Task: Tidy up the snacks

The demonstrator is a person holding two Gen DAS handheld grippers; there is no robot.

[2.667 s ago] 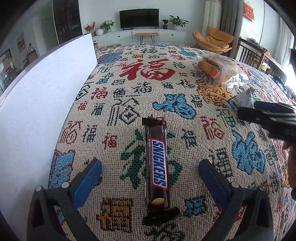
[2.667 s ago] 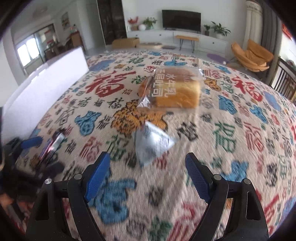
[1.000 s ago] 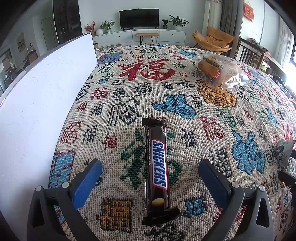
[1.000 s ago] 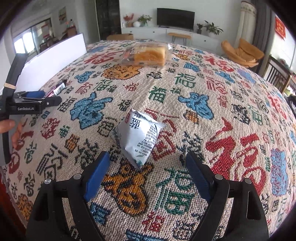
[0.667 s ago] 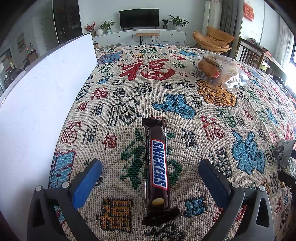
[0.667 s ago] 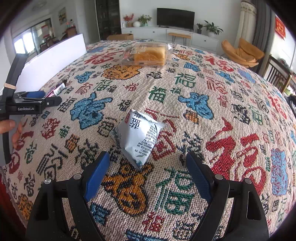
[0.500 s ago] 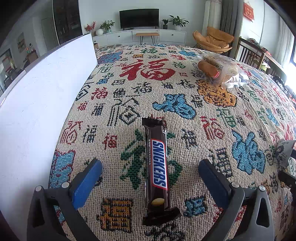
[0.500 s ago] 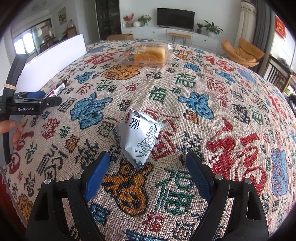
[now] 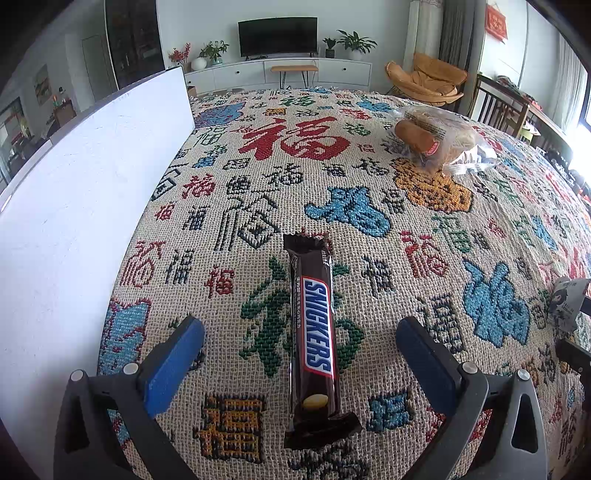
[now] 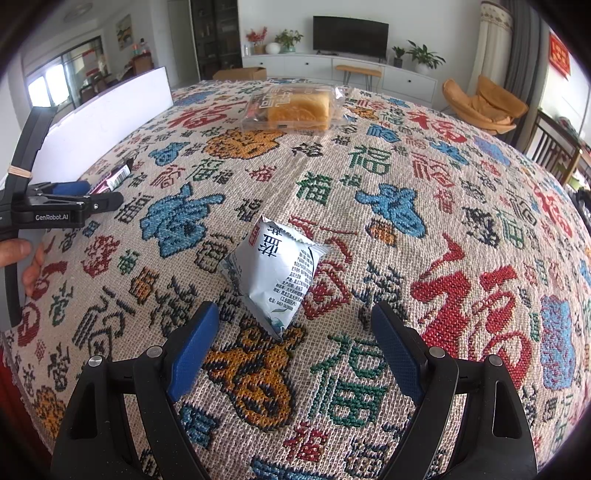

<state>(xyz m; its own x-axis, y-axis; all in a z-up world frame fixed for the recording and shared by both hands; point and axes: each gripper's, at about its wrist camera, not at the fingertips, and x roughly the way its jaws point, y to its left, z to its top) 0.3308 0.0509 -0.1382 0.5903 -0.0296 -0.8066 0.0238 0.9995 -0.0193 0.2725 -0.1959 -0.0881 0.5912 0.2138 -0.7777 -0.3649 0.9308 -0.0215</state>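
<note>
Nothing is shifting since a second ago: both grippers are holding where they were, and every snack is lying in the same spot on the cloth.

Nearest in the left wrist view, the left gripper (image 9: 300,349) is hanging over the table with its jaws standing wide apart, and the Snickers bar (image 9: 314,334) is lying lengthways in the gap, touching neither blue pad. The bar's near end is sitting level with the pads, its far end pointing away up the patterned tablecloth (image 9: 369,221). To the left of it, a white board (image 9: 74,206) is running along the table edge.

Over in the right wrist view, the right gripper (image 10: 291,341) is likewise spread wide, clamping nothing. The small white packet (image 10: 275,273) is resting just beyond the fingertips, its near corner pointing into the gap, clear of both pads. At the left edge of that view, a person's hand (image 10: 26,258) is gripping the left gripper's handle, with the bar peeking out past its tip.

Farther up the cloth, well apart from both grippers, the bagged bread (image 10: 295,109) is sitting in its clear wrapper. Beyond the table, a TV (image 10: 350,33) is standing on a white cabinet, and an orange chair (image 10: 484,105) is waiting off to the right.
</note>
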